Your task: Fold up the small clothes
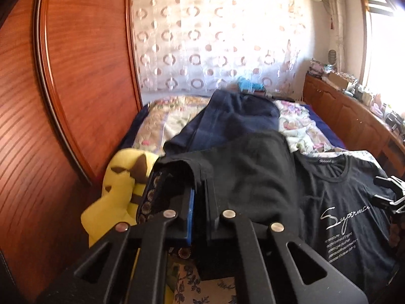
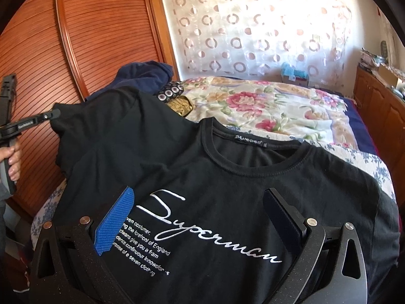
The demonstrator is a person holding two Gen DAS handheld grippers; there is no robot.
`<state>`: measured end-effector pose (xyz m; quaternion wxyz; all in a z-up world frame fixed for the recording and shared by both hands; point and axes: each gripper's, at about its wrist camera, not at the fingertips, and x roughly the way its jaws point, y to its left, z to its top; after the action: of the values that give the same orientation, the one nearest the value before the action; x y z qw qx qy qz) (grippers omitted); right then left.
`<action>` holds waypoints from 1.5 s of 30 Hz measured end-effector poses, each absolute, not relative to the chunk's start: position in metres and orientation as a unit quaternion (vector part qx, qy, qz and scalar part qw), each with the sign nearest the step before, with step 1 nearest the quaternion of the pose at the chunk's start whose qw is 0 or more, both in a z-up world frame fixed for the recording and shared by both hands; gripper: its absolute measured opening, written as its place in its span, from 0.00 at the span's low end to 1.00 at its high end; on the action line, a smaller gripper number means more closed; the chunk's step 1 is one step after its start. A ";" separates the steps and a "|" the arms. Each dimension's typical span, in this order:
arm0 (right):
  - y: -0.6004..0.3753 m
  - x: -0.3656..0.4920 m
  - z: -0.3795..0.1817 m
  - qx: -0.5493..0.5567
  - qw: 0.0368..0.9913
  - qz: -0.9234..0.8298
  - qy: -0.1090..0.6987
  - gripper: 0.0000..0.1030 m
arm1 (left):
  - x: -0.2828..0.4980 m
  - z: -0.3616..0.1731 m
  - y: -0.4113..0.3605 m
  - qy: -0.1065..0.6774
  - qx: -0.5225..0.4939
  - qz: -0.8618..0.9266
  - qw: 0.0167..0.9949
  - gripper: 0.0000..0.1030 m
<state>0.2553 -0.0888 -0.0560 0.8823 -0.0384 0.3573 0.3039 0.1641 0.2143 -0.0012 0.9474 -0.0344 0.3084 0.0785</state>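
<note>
A black T-shirt [image 2: 227,172] with white "Superman" lettering lies chest-up on the bed; in the left wrist view the T-shirt [image 1: 341,197] is at the right. Its left sleeve [image 1: 248,172] is lifted and bunched. My left gripper [image 1: 200,192] is shut on the hem of that sleeve. The right wrist view shows the left gripper [image 2: 54,114] pinching the sleeve [image 2: 101,116] at the far left, with a hand [image 2: 12,157] on its handle. My right gripper [image 2: 200,202] is open, its fingers spread above the chest print with nothing gripped; the left wrist view catches the right gripper [image 1: 382,190] at the right edge.
A floral bedspread [image 2: 265,106] covers the bed. A navy garment [image 1: 235,116] is heaped behind the shirt, with a patterned band [image 2: 169,91] beside it. A yellow plush toy [image 1: 119,185] sits left by the wooden wardrobe [image 1: 63,76]. A cluttered wooden cabinet [image 1: 354,116] lines the right.
</note>
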 end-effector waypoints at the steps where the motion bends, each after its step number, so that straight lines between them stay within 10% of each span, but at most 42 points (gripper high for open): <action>1: -0.090 0.256 -0.057 -0.037 0.882 0.303 0.358 1.00 | 0.163 0.003 0.211 0.303 -0.029 0.077 0.949 0.02; 18: -0.122 0.254 -0.044 -0.017 0.900 0.272 0.340 1.00 | 0.200 0.042 0.096 0.292 -0.019 -0.084 0.953 0.01; 25: -0.151 0.250 -0.044 -0.003 0.906 0.246 0.345 1.00 | 0.212 0.022 0.051 0.336 0.023 -0.109 0.935 0.30; 33: -0.158 0.258 -0.057 -0.002 0.897 0.249 0.365 1.00 | 0.185 -0.009 0.085 0.374 0.017 -0.076 0.924 0.37; 45: -0.070 0.261 -0.060 -0.030 0.851 0.355 0.387 0.76 | 0.140 -0.077 0.117 0.424 0.011 -0.039 0.905 0.42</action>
<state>0.2609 -0.0698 -0.0595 0.8506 -0.0301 0.3868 0.3550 0.1404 0.1172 -0.0771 0.9048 0.0115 0.4239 -0.0390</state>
